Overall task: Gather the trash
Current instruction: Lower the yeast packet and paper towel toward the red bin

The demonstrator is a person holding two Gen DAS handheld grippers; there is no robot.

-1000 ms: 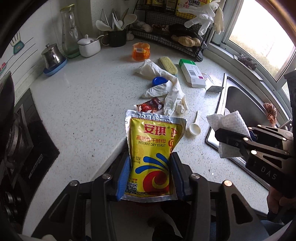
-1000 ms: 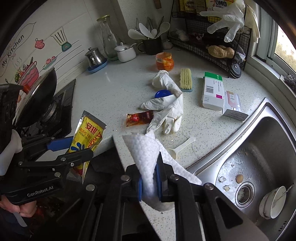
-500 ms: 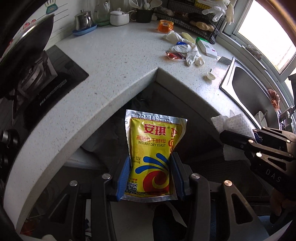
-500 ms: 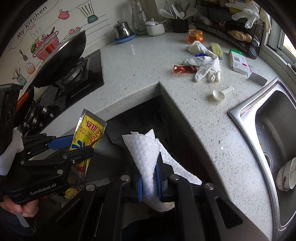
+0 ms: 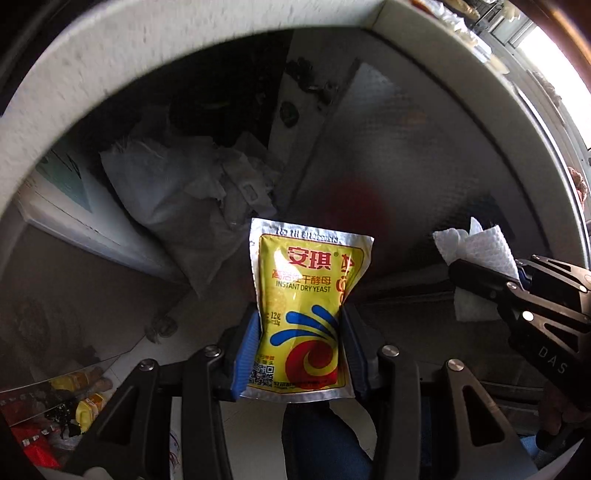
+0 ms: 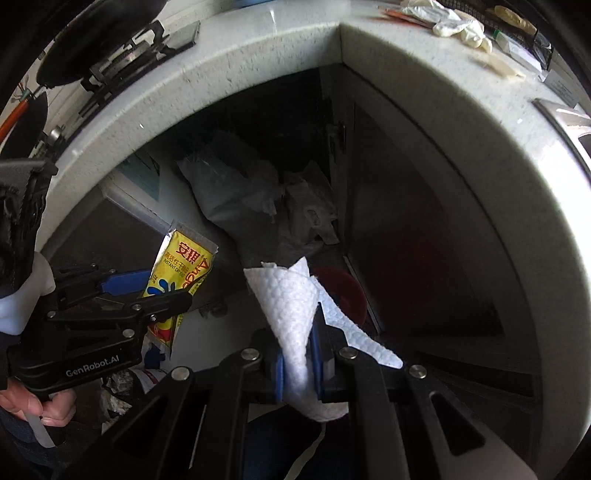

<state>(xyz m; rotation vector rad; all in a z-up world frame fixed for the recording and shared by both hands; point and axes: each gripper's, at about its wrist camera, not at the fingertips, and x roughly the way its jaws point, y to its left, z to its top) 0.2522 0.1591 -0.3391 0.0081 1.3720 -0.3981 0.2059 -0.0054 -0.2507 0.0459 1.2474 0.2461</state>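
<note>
My left gripper (image 5: 298, 354) is shut on a yellow instant dry yeast packet (image 5: 306, 306), pinched at both side edges by the blue pads. It points steeply down below the counter edge (image 5: 110, 59). In the right wrist view the same packet (image 6: 181, 273) shows at the left in that gripper (image 6: 147, 299). My right gripper (image 6: 298, 354) is shut on a crumpled white paper towel (image 6: 291, 302), also seen at the right of the left wrist view as the paper towel (image 5: 476, 251). Under the towel sits a red bin (image 6: 347, 291), partly hidden.
Under the counter lie white plastic bags (image 5: 177, 192) in a dark corner recess. A white box (image 5: 74, 206) stands at the left. More rubbish in yellow and red (image 5: 62, 402) lies on the floor at lower left. White gloves (image 6: 458, 27) rest on the countertop above.
Both grippers have dropped from above the countertop to below its edge, still holding the packet and the towel. The counter now arches overhead and the space beneath fills the views.
</note>
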